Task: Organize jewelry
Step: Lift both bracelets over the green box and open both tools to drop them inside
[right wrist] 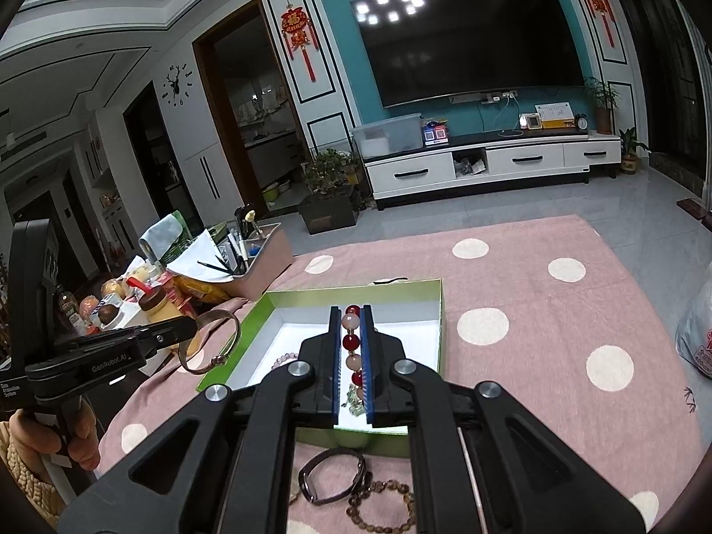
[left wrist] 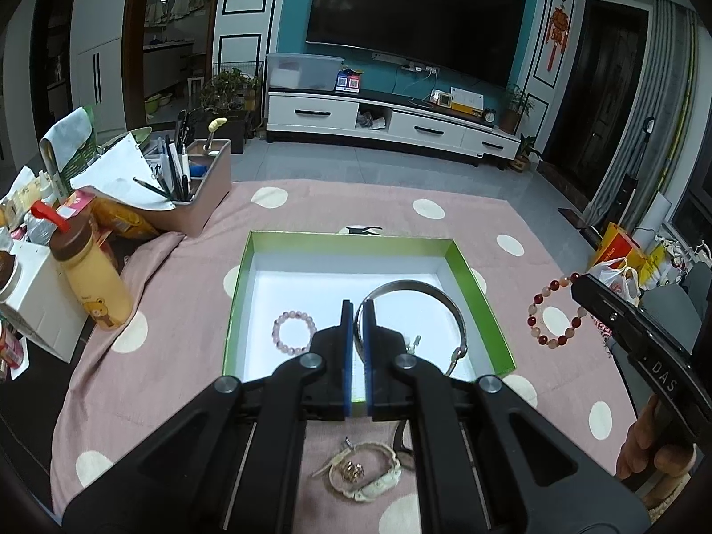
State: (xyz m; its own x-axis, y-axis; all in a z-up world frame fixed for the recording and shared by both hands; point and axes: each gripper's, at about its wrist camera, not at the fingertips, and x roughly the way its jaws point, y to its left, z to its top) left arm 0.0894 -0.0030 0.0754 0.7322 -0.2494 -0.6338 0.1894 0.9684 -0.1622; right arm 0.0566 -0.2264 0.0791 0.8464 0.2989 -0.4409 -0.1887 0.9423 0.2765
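A green box point(left wrist: 483, 298) with a white floor sits on the pink dotted cloth; it also shows in the right wrist view point(right wrist: 438, 325). My left gripper point(left wrist: 358, 309) is shut on a silver bangle point(left wrist: 445, 300) and holds it over the box; the bangle hangs from it in the right wrist view point(right wrist: 231, 329). My right gripper point(right wrist: 350, 316) is shut on a red and peach bead bracelet point(right wrist: 350, 340), which shows at the right in the left wrist view point(left wrist: 556, 311). A pale pink bead bracelet point(left wrist: 293, 331) lies in the box.
A white woven bracelet with a gold charm point(left wrist: 365, 474) lies near the front edge. A dark bangle point(right wrist: 331, 474) and a brown bead bracelet point(right wrist: 382, 507) lie in front of the box. A pen holder point(left wrist: 200, 182), a yellow bottle point(left wrist: 93, 276) and snacks crowd the left side.
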